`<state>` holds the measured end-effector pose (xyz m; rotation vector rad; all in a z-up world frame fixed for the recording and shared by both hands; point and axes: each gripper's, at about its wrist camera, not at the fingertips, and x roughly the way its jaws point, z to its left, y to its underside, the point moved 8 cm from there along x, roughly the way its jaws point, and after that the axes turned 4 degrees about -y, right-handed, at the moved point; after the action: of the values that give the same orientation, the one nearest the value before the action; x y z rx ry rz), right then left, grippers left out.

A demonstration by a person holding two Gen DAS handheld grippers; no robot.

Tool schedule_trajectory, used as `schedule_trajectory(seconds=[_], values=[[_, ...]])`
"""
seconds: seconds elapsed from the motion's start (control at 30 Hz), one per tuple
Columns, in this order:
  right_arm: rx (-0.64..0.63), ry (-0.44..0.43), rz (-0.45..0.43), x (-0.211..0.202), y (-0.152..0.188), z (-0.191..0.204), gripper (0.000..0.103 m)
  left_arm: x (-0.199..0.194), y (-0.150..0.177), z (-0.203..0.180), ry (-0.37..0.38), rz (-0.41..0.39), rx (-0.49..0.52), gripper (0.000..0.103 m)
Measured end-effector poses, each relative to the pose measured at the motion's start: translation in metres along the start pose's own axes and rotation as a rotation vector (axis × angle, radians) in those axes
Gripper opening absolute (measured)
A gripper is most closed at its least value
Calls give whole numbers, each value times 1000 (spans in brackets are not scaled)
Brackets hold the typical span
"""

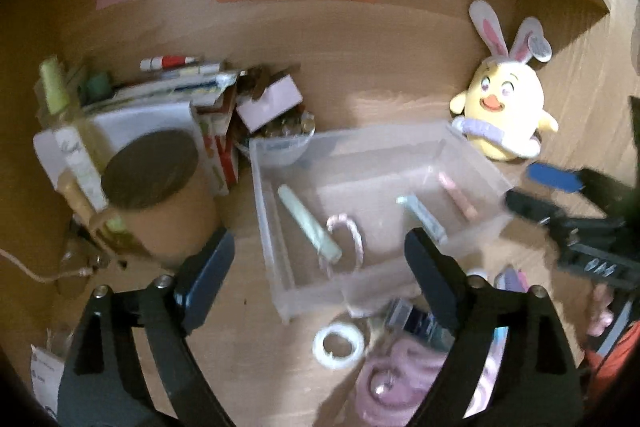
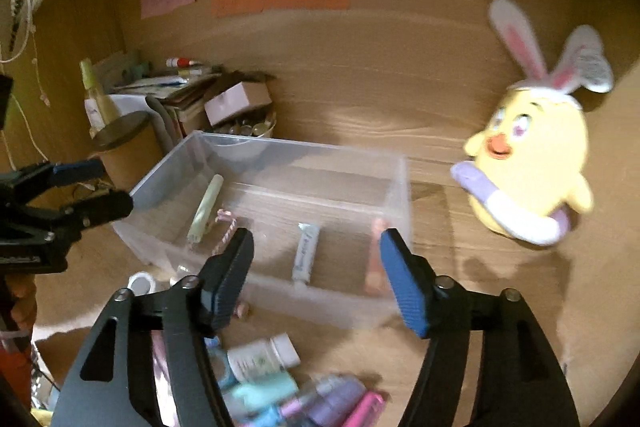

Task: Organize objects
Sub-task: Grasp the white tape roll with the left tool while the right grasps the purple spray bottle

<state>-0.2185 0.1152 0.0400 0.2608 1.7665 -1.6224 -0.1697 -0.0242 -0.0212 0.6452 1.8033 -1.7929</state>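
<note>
With four items already lying in clear bin (image 2: 280, 163), more loose tubes (image 2: 264, 355) waiting at six o'clock on bench (image 2: 360, 115), both claws, left claw (image 1: 320, 263) and right claw (image 2: 316, 267), apart and empty.

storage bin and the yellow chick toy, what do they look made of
Storage bin: likely clear plastic, smooth and slightly frosted; the desk grain and the tubes inside show through its walls.
Yellow chick toy: apparently soft plush fabric, matte and fuzzy at the edges, with floppy fabric ears.
</note>
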Motion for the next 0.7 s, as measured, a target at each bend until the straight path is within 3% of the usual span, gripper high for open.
schedule_trajectory(seconds=[0.2, 0.5, 0.7], values=[[56, 51, 8, -32, 38, -18, 70, 4, 34, 5, 5, 69, 3, 89], [151, 32, 93, -32, 97, -14, 70, 25, 77, 7, 13, 165, -6, 89], [152, 1, 149, -15, 117, 4, 46, 33, 84, 0, 15, 179, 7, 80]])
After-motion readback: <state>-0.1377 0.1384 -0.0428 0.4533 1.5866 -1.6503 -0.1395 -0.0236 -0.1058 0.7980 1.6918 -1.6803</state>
